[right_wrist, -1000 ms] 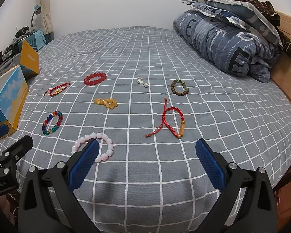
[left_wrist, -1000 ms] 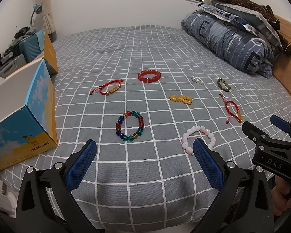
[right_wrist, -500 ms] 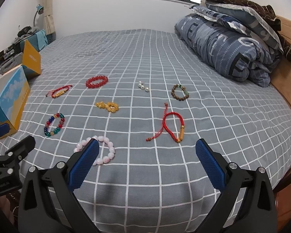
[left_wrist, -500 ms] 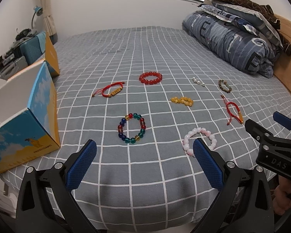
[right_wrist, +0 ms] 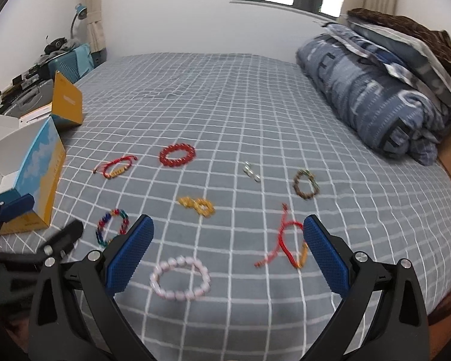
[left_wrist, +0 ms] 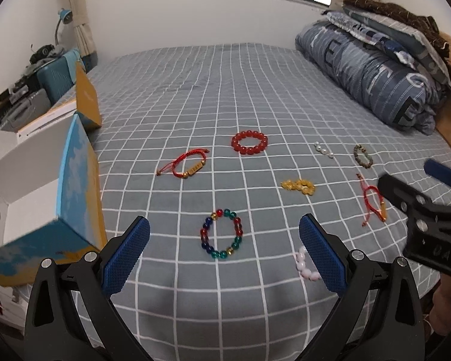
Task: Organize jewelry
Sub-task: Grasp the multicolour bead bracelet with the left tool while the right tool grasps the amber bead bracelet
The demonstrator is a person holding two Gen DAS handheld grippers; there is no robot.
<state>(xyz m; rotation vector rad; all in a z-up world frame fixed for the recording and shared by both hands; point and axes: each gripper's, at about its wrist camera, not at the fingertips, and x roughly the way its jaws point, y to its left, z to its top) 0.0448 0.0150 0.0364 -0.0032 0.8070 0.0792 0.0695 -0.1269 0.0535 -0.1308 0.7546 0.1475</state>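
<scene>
Jewelry lies scattered flat on a grey checked bedspread (left_wrist: 255, 96), none of it yet picked up. From the left gripper (left_wrist: 224, 248), whose fingers are spread wide and empty, a multicolour bead bracelet (left_wrist: 221, 234) sits dead ahead at 12 o'clock, framed between the blue pads (left_wrist: 126, 255). A pink bead bracelet (right_wrist: 180, 278) lies close ahead of the right gripper (right_wrist: 228, 254), at about 11 o'clock; its fingers are also spread wide and hold nothing. Further out lie a red bead bracelet (left_wrist: 249, 142), a red cord bracelet (left_wrist: 186, 165), a yellow bead bracelet (left_wrist: 299, 186), a second red cord bracelet (right_wrist: 288, 245), a brown bead bracelet (right_wrist: 306, 184) and a few loose pearls (left_wrist: 323, 150). An open box (left_wrist: 45, 198) stands at 9 o'clock, probably where the pieces go. These pieces look light and floppy: bead strands likely sag and roll, and smooth beads may slip from the pads. The soft bedding probably gives under pressure. Pinching across one side of a loop, over two or three beads, seems the safest hold; the loose pearls look hardest to grip.
</scene>
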